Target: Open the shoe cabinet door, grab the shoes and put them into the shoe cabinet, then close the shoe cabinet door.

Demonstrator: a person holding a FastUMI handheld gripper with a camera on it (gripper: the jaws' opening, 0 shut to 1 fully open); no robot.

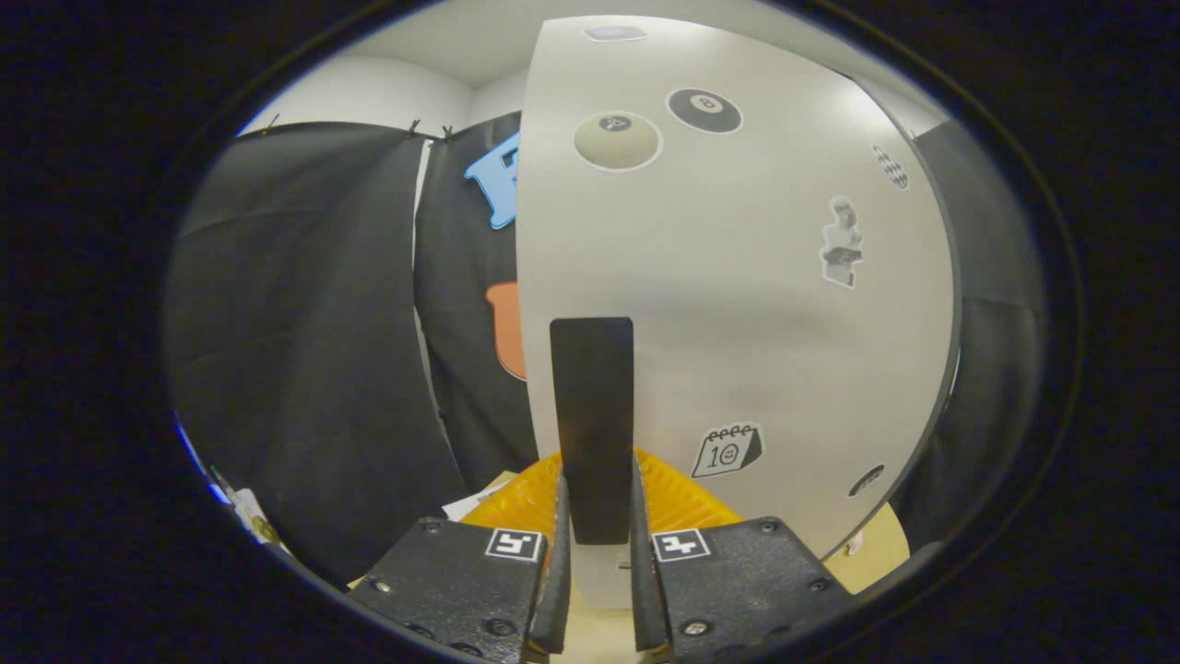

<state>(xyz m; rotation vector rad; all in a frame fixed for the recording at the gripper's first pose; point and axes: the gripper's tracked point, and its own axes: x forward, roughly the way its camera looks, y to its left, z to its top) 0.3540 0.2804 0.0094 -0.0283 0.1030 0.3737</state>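
My jaws are clamped together on the dark handle (pixel 592 415) of the cabinet door, the gripper (pixel 595 544) biting its lower end with a finger pressing each side. The door (pixel 737 304) is the biggest thing ahead, a pale panel rising from my fingers toward twelve o'clock and spreading to three, with the handle standing upright near its left edge. I cannot tell from here whether it is swinging open or shut, and I see no shoes. To do this step well I judge I should keep the grip square on the handle and follow the door's arc rather than pull straight, so the fingers don't slide off. Stickers dot the door: an eight ball (pixel 704 110) at one o'clock reading "8", and a calendar (pixel 727 450) at four o'clock reading "10".
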